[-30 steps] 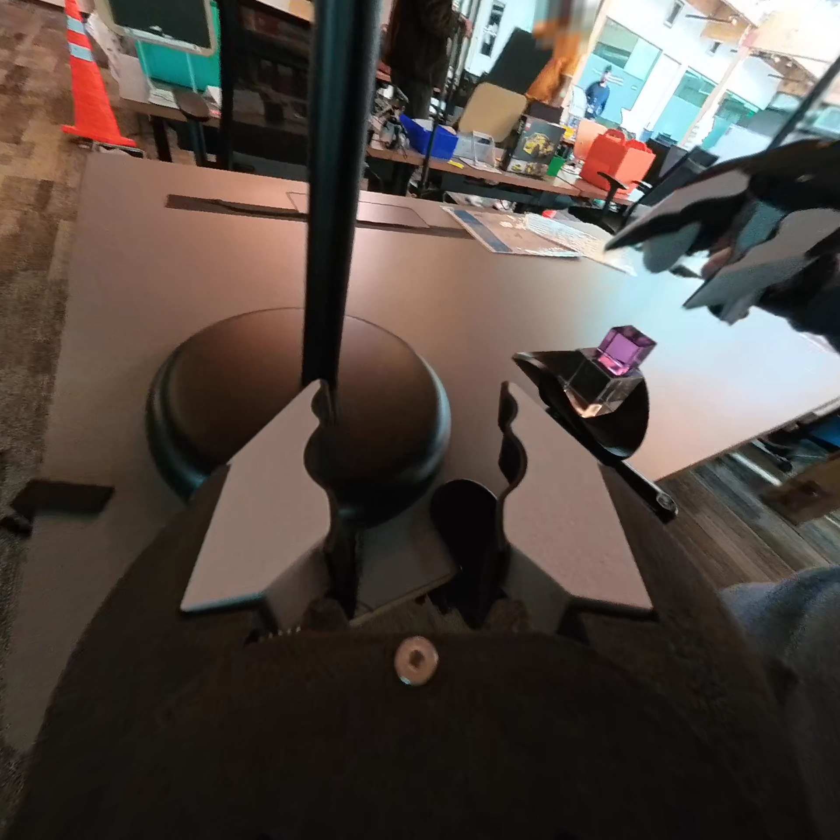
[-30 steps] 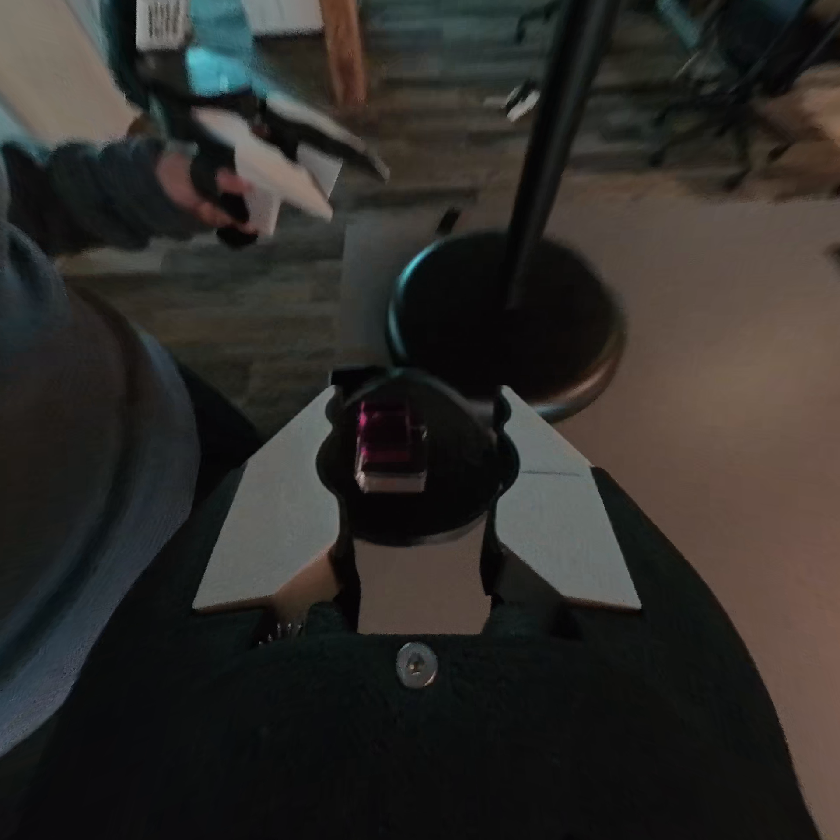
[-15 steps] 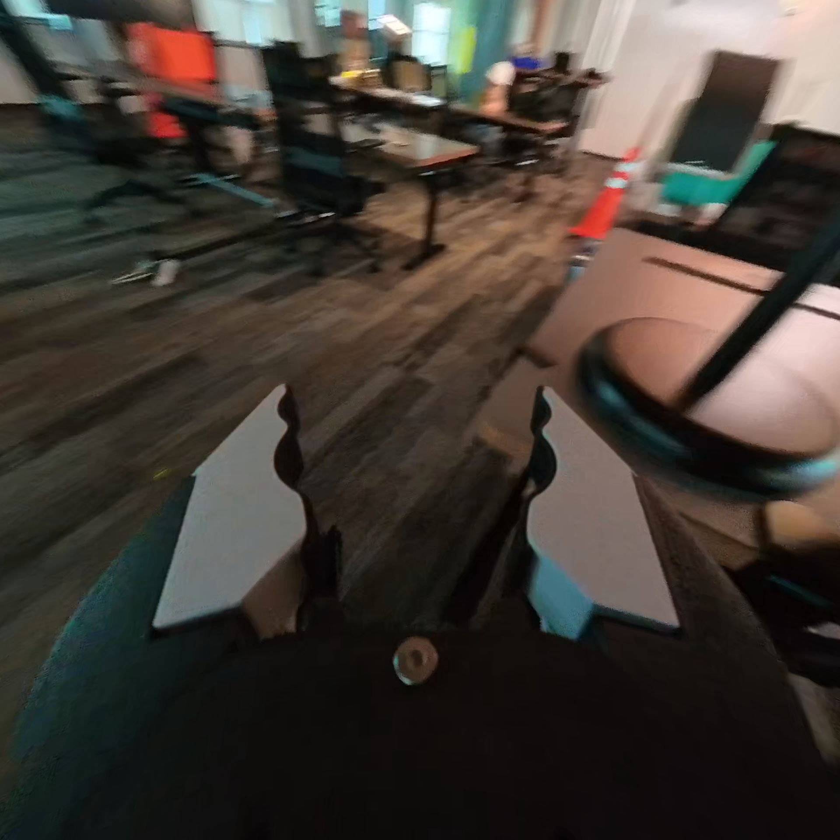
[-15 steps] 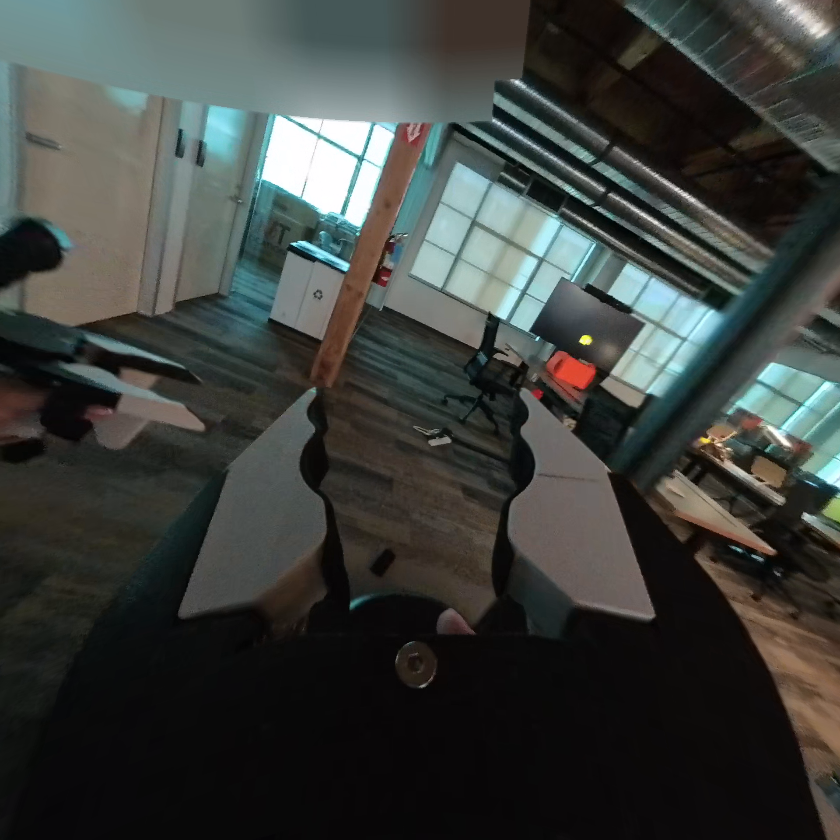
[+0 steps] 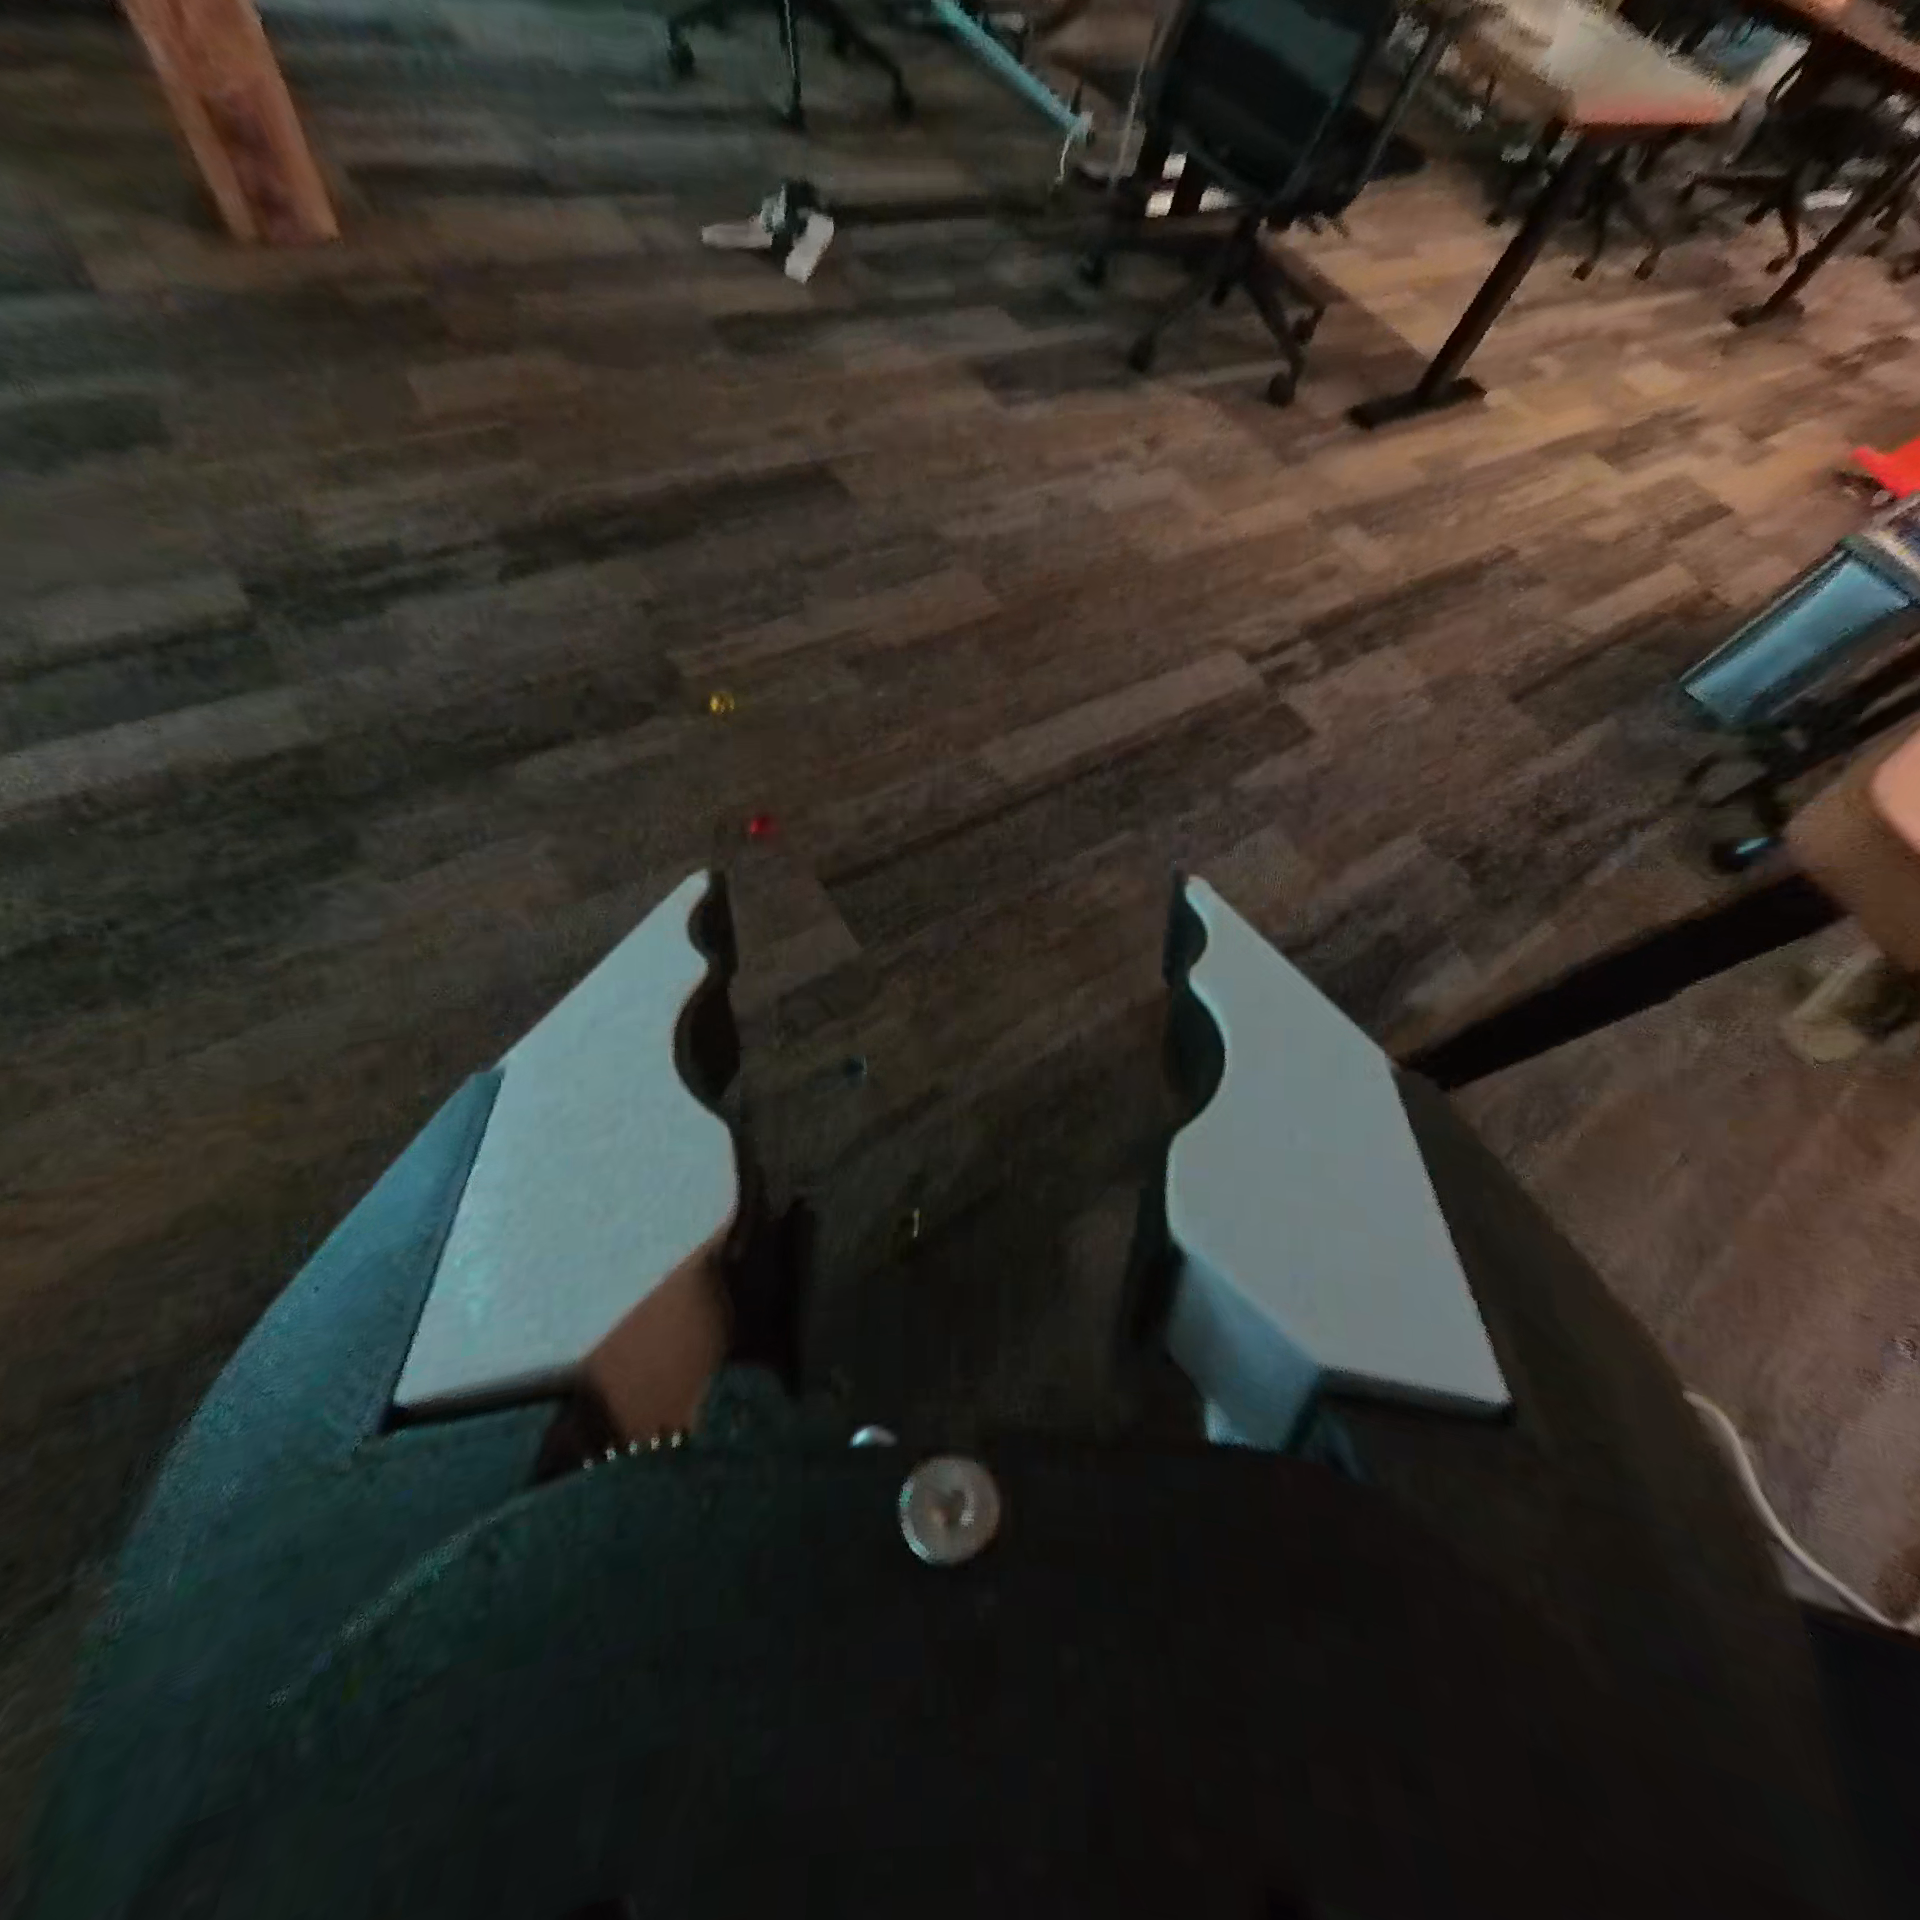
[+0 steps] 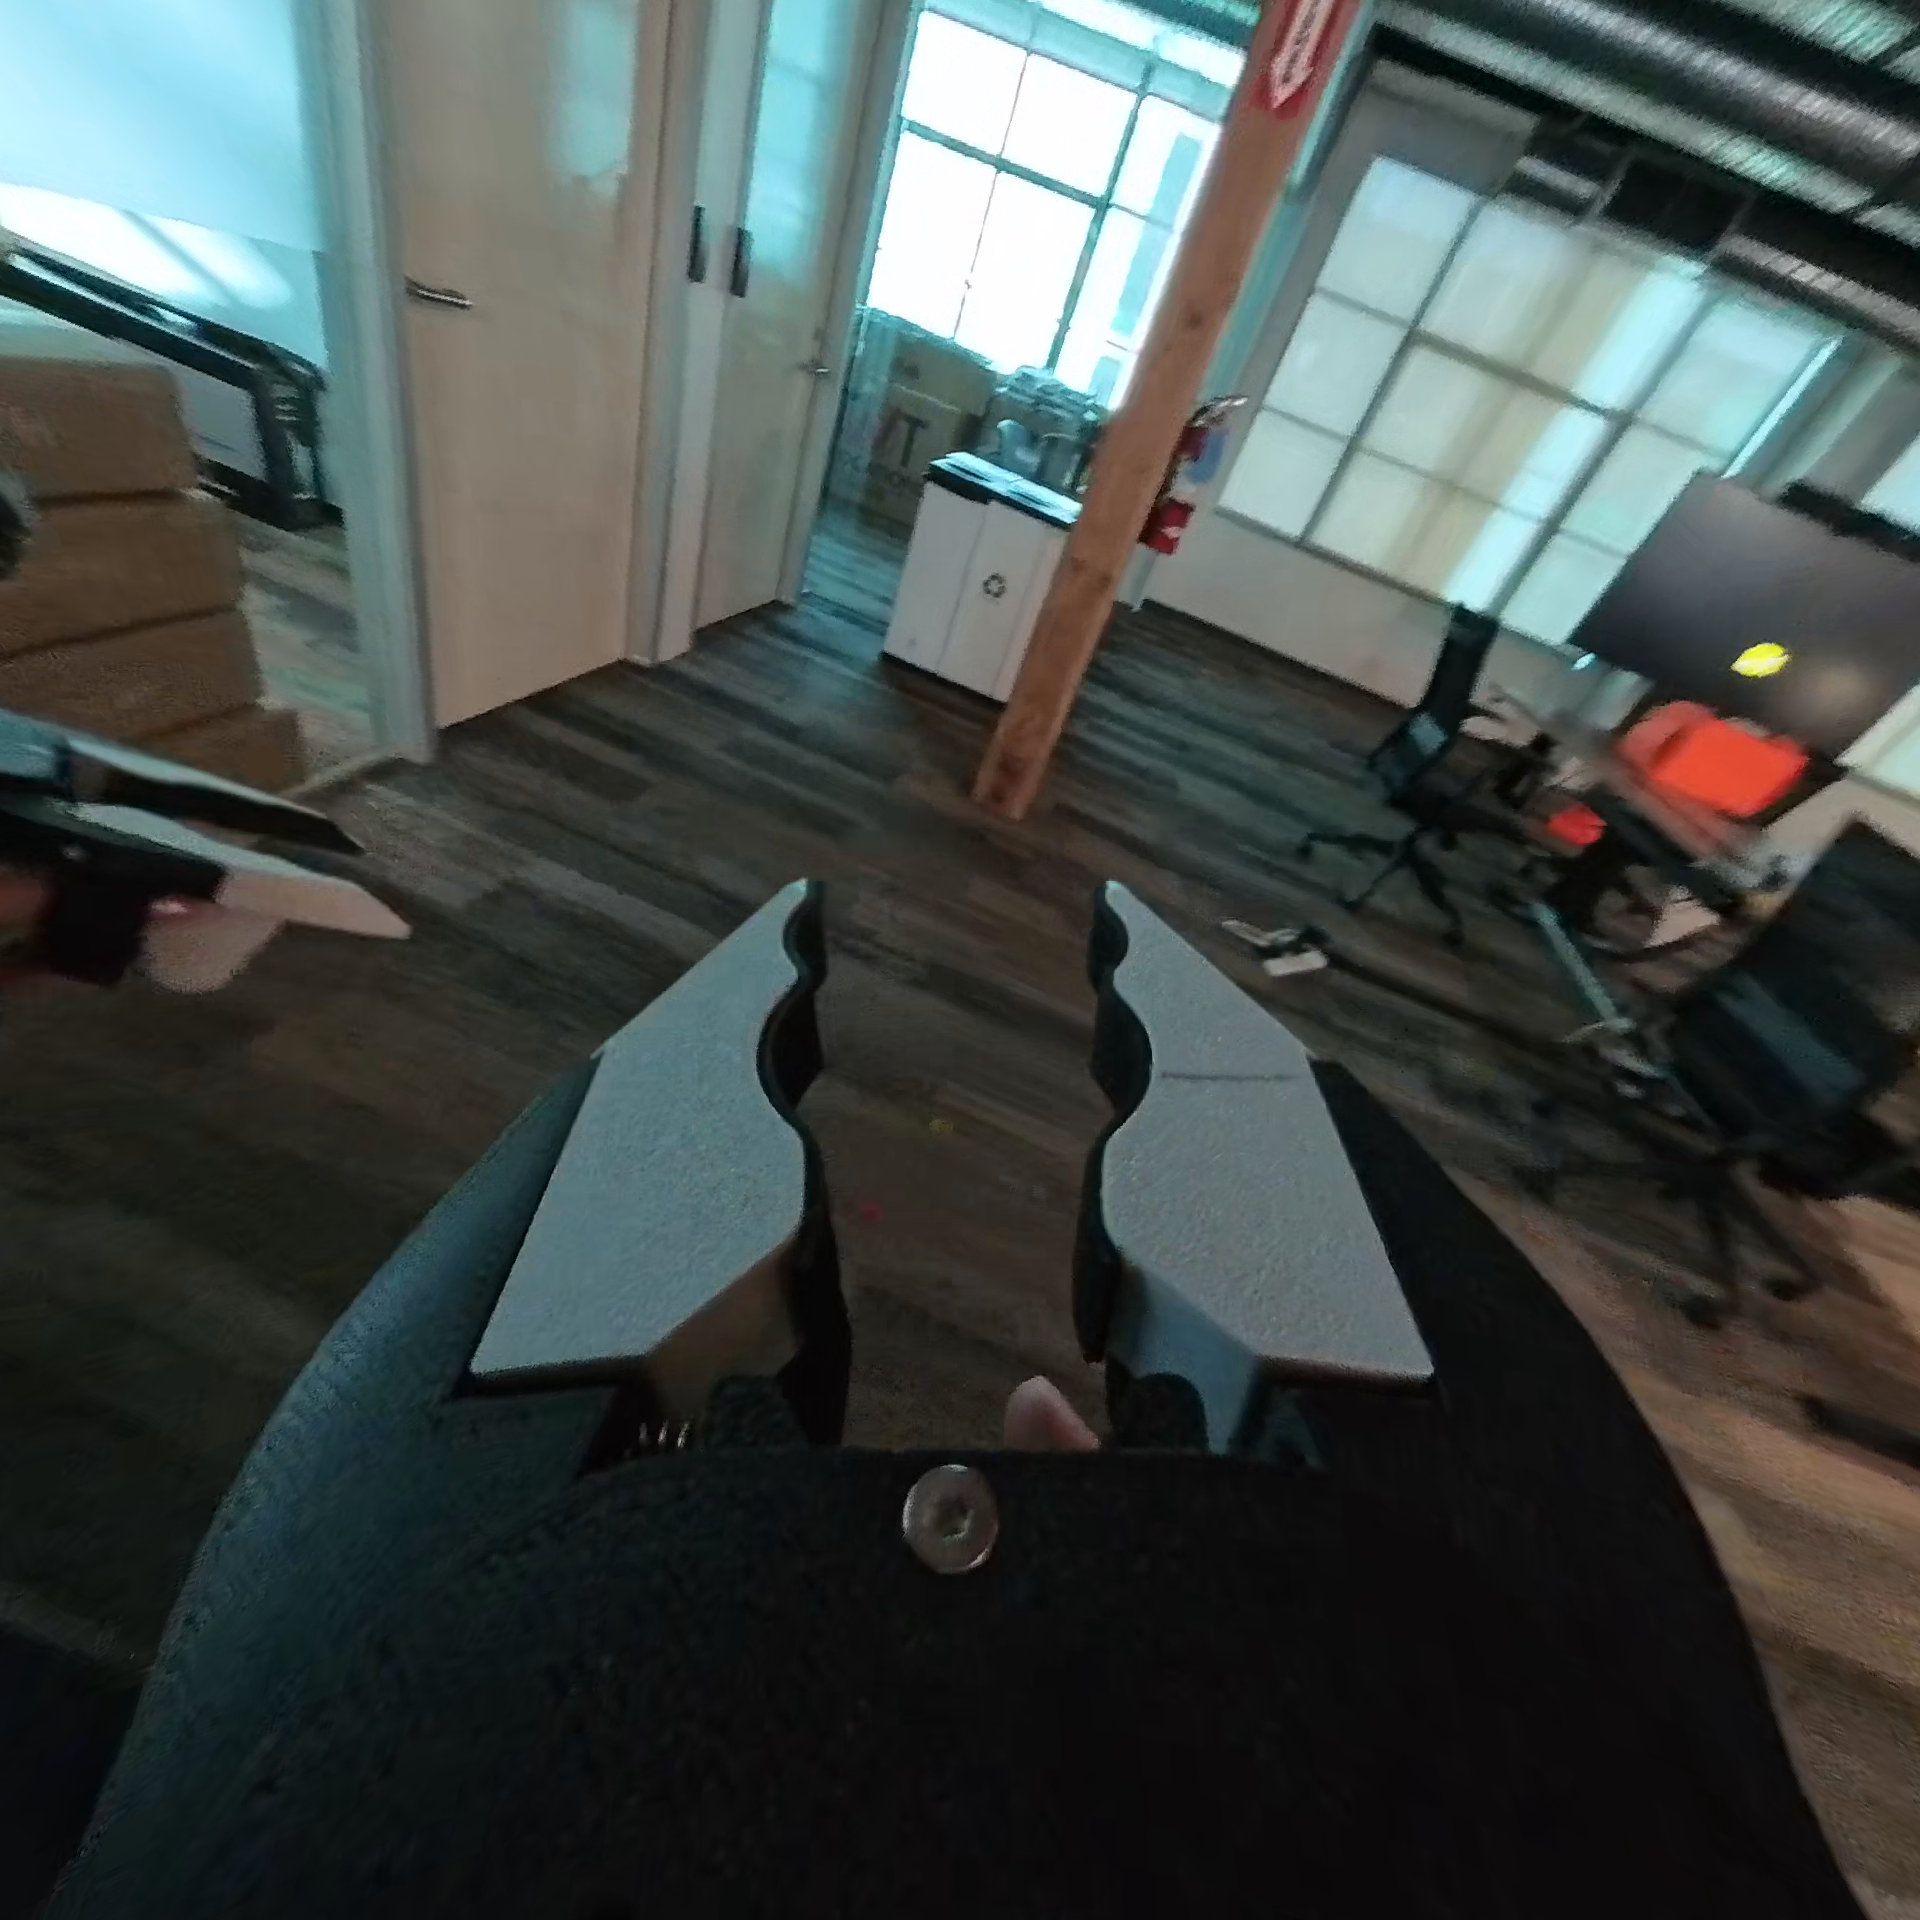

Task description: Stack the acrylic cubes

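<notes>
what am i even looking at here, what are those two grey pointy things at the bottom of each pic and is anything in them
Those are the two fingers of a hand-held gripper; a person holds one in each hand, and a camera on each looks forward along its fingers. One picture is from the left gripper, pointed down at the wood-pattern floor. The other is from the right gripper, facing a room with a wooden post and office chairs; the left gripper shows again at its left edge. Both stand open with nothing between the fingers. Small coloured specks lie on the floor.

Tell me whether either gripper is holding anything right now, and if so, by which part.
Nothing is held. The left gripper and the right gripper both have their fingers apart, with only the wood-pattern floor showing between them.
</notes>
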The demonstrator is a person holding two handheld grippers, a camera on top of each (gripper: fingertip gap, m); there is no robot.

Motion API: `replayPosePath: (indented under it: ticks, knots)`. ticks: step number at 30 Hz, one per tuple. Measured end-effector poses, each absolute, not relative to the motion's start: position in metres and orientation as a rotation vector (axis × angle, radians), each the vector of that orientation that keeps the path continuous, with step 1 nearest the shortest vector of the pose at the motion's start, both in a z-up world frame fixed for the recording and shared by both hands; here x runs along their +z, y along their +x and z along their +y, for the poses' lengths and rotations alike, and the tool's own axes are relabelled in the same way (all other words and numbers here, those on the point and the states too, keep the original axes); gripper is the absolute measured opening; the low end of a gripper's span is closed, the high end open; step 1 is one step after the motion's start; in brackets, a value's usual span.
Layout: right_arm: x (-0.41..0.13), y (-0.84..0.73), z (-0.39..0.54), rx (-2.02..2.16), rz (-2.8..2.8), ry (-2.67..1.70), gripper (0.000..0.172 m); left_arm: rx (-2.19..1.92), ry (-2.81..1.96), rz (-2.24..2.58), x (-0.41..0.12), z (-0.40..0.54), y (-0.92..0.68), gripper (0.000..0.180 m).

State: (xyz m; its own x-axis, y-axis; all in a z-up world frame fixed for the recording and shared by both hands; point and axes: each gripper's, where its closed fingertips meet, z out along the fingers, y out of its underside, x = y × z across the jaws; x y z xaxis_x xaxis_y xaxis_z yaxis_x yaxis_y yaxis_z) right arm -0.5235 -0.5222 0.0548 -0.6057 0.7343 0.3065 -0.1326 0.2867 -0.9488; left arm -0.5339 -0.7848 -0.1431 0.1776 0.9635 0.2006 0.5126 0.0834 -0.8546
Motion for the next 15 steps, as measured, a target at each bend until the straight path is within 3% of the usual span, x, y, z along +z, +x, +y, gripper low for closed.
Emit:
replayPosePath:
  ticks: [5, 15]
  knots:
    - [0.011, -0.549, -0.593, 1.404, -1.923, -0.552, 0.048, 0.45, -1.627, -1.514, -0.18, -0.805, -0.553, 0.066]
    - [-0.037, -0.586, -0.639, 1.357, -2.1, -0.61, 0.048, 0.384, -1.704, -1.542, -0.198, -0.824, -0.633, 0.067]
